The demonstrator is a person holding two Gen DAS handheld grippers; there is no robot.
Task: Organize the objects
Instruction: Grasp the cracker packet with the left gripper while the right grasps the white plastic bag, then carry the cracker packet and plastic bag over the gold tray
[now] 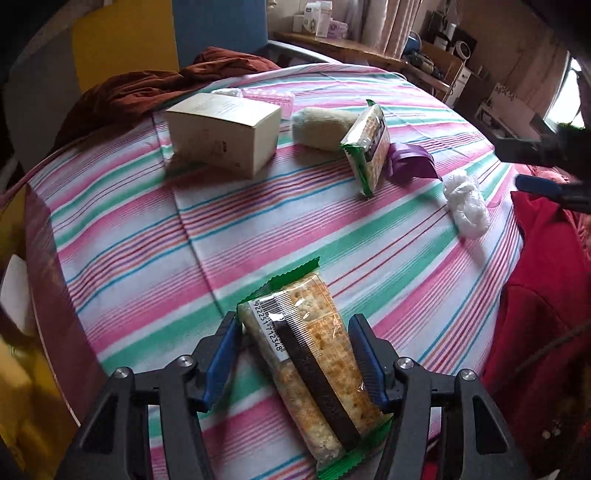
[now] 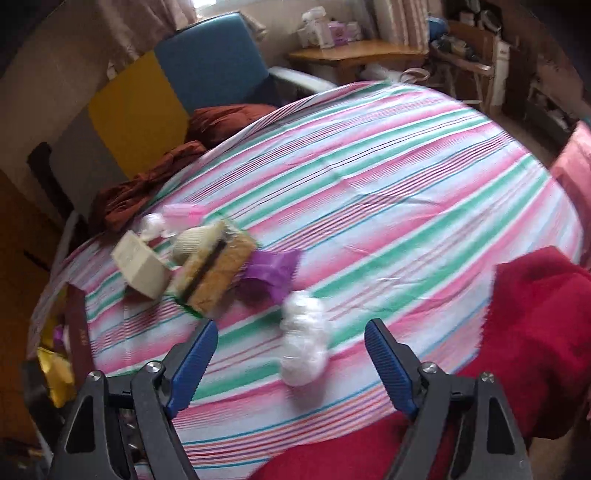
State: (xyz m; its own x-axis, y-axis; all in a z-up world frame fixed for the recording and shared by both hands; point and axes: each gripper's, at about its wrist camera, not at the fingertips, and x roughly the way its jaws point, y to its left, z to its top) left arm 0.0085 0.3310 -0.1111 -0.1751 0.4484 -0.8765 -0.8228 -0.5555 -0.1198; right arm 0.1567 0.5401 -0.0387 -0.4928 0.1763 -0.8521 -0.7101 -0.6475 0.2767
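Two clear-wrapped cracker packets with green ends: one (image 1: 314, 373) between left gripper (image 1: 295, 360) pads, contact unclear; second (image 1: 367, 142) leaning by beige cardboard box (image 1: 225, 133). Right gripper (image 2: 291, 354) spread, straddling crumpled white plastic bag (image 2: 304, 347) on striped tablecloth (image 2: 406, 206).

A lived-in home room: striped cloth (image 1: 258, 229) over the tabletop, curtains (image 1: 391, 22), cluttered wooden shelf (image 2: 354, 55), blue chair (image 2: 210, 55).
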